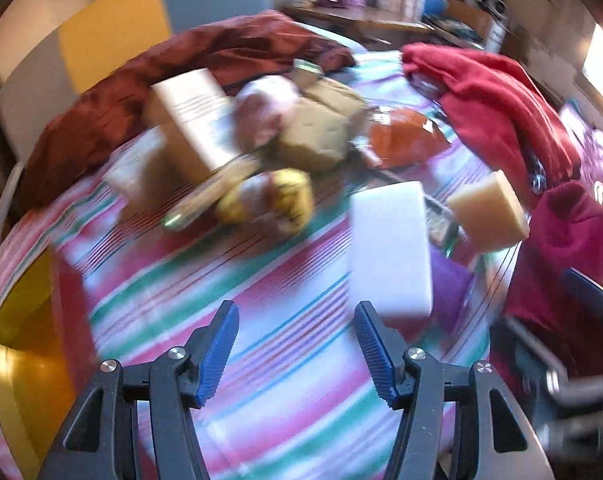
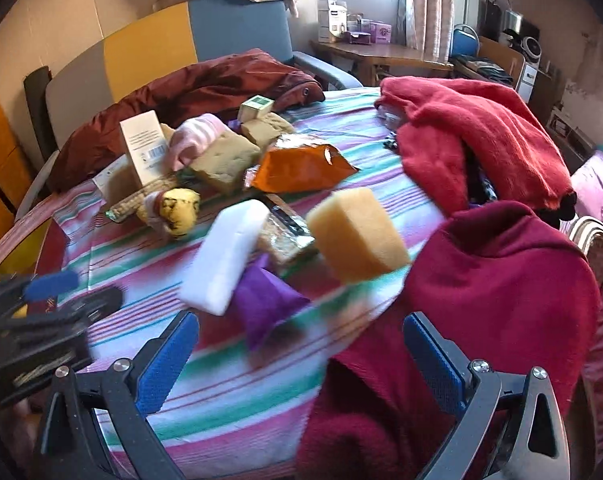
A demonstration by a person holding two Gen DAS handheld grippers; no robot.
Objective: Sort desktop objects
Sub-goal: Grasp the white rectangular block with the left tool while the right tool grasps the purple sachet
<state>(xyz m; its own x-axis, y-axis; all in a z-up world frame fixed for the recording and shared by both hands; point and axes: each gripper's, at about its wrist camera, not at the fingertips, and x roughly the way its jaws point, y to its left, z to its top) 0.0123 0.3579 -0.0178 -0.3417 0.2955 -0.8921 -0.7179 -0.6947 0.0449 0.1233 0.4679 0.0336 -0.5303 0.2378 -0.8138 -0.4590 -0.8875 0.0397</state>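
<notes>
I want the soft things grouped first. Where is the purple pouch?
In the right wrist view, the purple pouch lies centre frame on the striped cloth, partly under the white sponge.

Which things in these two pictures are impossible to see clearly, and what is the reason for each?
- Left wrist view: motion blur smears the whole pile, so the print on the white carton is unreadable.
- Right wrist view: the purple pouch is partly hidden under the white block.
- Right wrist view: the clear wrapper lies between the white block and the yellow sponge; its contents are unclear.
- Right wrist view: the left gripper is blurred and cut by the edge.
</notes>
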